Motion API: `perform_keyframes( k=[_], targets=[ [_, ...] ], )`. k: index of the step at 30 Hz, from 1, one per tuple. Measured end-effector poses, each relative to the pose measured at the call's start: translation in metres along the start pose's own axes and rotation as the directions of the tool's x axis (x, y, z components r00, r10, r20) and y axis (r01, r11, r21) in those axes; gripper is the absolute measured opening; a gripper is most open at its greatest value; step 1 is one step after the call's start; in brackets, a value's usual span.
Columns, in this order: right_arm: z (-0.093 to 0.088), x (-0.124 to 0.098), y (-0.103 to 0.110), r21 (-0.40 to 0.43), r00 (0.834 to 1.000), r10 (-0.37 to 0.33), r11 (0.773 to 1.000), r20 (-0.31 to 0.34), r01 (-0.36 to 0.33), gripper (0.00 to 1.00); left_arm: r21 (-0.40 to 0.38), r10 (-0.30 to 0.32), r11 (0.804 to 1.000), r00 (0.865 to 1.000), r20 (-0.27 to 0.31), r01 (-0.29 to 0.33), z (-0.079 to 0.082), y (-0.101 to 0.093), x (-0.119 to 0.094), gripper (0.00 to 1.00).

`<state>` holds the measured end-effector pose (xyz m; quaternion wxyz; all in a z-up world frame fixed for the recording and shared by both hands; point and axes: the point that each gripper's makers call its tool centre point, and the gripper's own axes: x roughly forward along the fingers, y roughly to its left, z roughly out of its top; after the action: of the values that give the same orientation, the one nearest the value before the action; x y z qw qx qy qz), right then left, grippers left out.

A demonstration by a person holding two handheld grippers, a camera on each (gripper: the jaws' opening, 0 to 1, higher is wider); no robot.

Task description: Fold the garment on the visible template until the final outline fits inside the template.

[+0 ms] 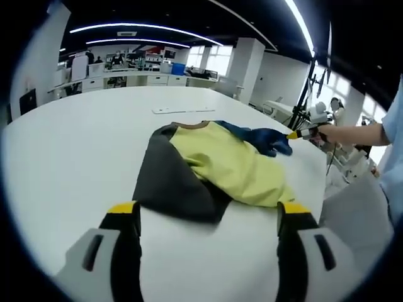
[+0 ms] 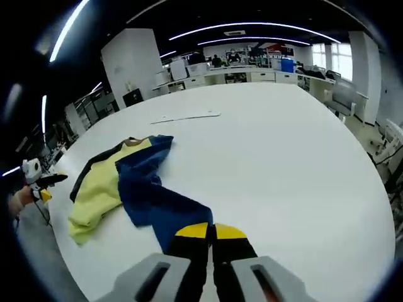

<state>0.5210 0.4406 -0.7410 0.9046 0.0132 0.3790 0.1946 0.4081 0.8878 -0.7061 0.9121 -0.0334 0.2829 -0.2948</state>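
Observation:
A garment with a yellow body (image 1: 233,165), a dark grey side (image 1: 167,182) and a blue sleeve (image 1: 264,139) lies crumpled on the white table (image 1: 75,151). My left gripper (image 1: 208,211) is open just short of the grey edge, its yellow-tipped jaws wide apart. My right gripper (image 2: 213,231) is shut on the end of the blue sleeve (image 2: 151,198), which stretches away from the yellow body (image 2: 94,189). From the left gripper view, the right gripper (image 1: 295,134) pinches the sleeve at the table's right edge.
A flat white template strip (image 1: 182,110) lies beyond the garment, also seen as the strip (image 2: 186,116) in the right gripper view. A hand (image 1: 340,133) holds the right gripper. Stands and equipment (image 1: 308,113) crowd the right; desks line the far wall.

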Motion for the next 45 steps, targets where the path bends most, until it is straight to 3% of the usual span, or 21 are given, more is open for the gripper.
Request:
perform_keyframes(
  k=[9, 18, 25, 29, 34, 39, 45],
  targets=[
    [0.002, 0.003, -0.023, -0.028, 0.997, -0.058, 0.998, -0.045, 0.056, 0.0, -0.016, 0.017, 1.0, 1.0, -0.009, -0.017, -0.001, 0.009, -0.002, 0.86],
    [0.009, 0.01, -0.073, -0.045, 0.986, -0.142, 0.989, -0.09, 0.138, 0.0, -0.021, 0.027, 0.999, 1.0, -0.012, -0.027, 0.001, 0.014, -0.005, 0.87],
    [0.019, 0.011, -0.118, -0.044, 0.969, -0.228, 0.973, -0.099, 0.225, 0.0, -0.044, 0.034, 0.998, 0.999, -0.022, -0.035, -0.003, 0.018, -0.005, 0.86],
    [0.021, 0.009, -0.141, -0.082, 0.952, -0.284, 0.958, -0.113, 0.276, 0.0, -0.043, 0.026, 0.999, 1.0, -0.012, -0.026, 0.001, 0.014, -0.003, 0.86],
    [0.025, 0.012, -0.166, -0.062, 0.94, -0.316, 0.948, -0.126, 0.311, 0.0, -0.042, 0.012, 0.999, 1.0, -0.008, -0.012, 0.004, 0.01, 0.003, 0.87],
    [0.022, 0.009, -0.179, -0.044, 0.928, -0.343, 0.939, -0.146, 0.34, 0.0, -0.044, 0.007, 0.999, 1.0, -0.02, -0.008, 0.001, 0.01, 0.006, 0.86],
    [0.014, 0.005, -0.177, -0.045, 0.92, -0.357, 0.934, -0.161, 0.354, 0.0, -0.054, 0.01, 0.998, 1.0, -0.022, -0.011, -0.003, 0.01, 0.006, 0.86]
  ],
)
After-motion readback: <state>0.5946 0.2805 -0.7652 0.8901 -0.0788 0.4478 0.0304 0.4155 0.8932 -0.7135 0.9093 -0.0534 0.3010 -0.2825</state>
